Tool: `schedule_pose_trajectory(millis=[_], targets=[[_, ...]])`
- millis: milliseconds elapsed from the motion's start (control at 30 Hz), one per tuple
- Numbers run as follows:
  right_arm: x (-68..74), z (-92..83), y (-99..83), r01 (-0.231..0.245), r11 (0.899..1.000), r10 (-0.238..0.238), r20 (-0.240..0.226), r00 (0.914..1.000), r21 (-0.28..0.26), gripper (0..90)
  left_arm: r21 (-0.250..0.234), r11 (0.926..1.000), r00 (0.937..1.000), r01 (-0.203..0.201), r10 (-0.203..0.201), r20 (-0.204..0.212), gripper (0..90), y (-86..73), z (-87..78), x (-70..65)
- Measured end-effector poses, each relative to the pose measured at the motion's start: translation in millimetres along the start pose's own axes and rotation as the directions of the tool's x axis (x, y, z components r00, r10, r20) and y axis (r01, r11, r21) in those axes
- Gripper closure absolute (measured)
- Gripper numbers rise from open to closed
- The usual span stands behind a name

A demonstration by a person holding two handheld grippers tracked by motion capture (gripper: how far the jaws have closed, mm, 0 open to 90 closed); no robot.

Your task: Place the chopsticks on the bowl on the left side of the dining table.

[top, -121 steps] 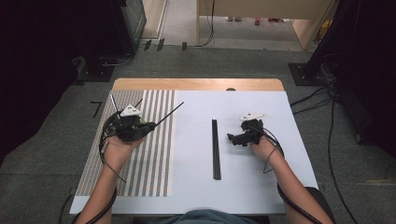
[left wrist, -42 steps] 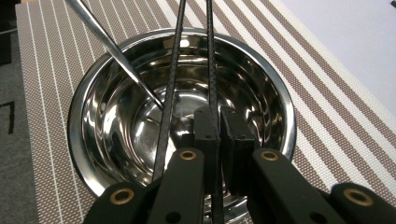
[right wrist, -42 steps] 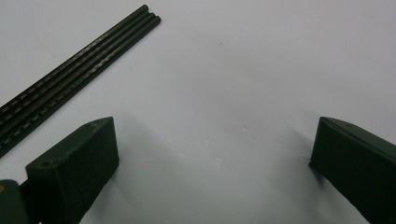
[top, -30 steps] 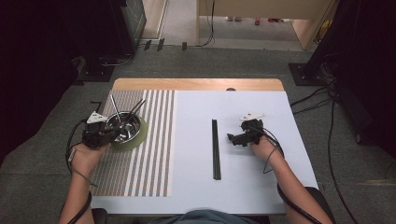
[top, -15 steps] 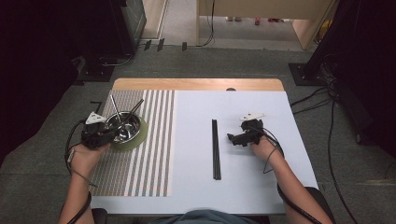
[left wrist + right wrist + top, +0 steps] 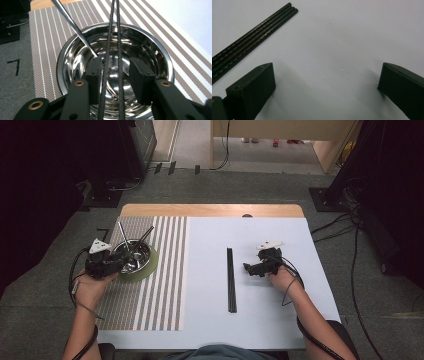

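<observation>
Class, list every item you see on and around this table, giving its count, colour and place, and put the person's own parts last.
Steel bowl: one, shiny silver, on the green plate, left side.
Green plate: one, olive green, on the striped mat.
Chopsticks in bowl: two, black, leaning over the far rim.
Metal utensil: one, silver, handle leaning out of the bowl.
Striped mat: one, brown and white, table's left part.
Chopsticks on table: one black bundle, table centre.
Table: one, white top, wooden far edge.
Left gripper: black, jaws just opened around the bowl's chopsticks.
Right gripper: black, open, beside the bundle.

White-topped table [image 6: 270, 320] — striped placemat [image 6: 160, 295], black chopsticks [image 6: 231, 280] on it.
</observation>
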State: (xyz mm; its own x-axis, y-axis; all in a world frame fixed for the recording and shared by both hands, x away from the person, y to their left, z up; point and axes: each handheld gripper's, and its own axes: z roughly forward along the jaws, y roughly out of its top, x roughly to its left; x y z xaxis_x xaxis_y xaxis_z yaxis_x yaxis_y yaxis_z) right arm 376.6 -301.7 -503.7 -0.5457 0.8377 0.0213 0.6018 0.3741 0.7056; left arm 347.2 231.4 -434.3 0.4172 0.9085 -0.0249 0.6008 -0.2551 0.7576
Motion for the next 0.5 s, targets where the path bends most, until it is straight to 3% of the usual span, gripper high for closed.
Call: schedule_pose_trajectory(millis=[500], targets=[[0.0, 0.0, 0.0, 0.000, 1.000, 0.000, 0.000, 1.0000, 0.000, 0.5, 0.033, 0.9992, 0.9997, -0.022, 0.022, 0.007, 63.6, -1.7, 11.8, 0.1]])
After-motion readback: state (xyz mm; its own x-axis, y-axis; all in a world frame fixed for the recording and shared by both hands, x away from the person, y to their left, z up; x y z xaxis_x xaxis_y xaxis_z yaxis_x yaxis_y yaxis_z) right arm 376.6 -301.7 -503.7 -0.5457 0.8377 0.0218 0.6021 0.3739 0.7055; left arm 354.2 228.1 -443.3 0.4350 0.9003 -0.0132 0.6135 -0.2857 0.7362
